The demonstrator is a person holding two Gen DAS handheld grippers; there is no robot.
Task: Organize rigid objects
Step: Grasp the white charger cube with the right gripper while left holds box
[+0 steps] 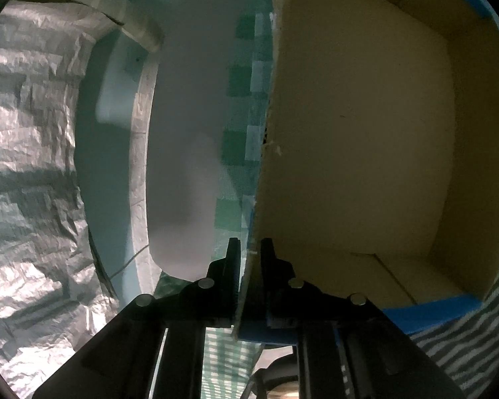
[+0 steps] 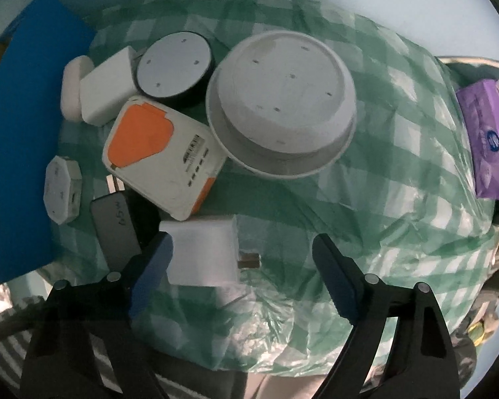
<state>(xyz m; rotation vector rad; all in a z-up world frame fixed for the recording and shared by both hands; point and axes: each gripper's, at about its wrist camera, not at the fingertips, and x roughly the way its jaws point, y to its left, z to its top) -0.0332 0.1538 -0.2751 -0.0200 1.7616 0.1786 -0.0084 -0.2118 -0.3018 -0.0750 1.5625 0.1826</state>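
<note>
Left gripper clamped on torn wall edge of cardboard box; box interior bare. Right gripper apart, pointing down over green checkered cloth; white plug adapter between its fingers, beside left finger, not pinched. Further up the cloth: orange-white charger, white round dish upside down, black-rimmed puck, black adapter.

My left gripper pinches the near wall of the open box, which stands on the table. In my right view the box sits at the table's left edge. Beside it cluster the chargers; the large round dish lies right of the square adapter. My right gripper straddles the nearest plug block.
</note>
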